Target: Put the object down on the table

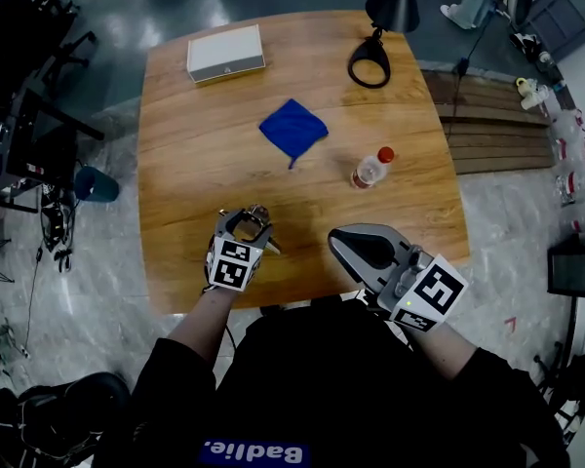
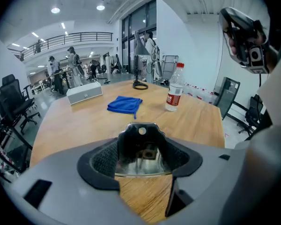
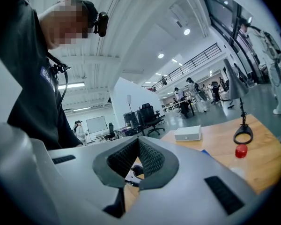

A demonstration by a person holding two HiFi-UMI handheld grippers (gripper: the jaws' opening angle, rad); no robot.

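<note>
I am holding my left gripper [image 1: 249, 225] clamped on a small dark object [image 2: 140, 142] low over the tabletop [image 1: 205, 144], lower centre; the put-down is not yet done. My right gripper [image 1: 358, 246] is sitting closed, empty.

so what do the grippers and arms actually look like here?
Both the left gripper and right gripper are grey moulded shells with black textured pads on the tongs. Each carries a white cube with black square markers. Sleeves are black.
</note>
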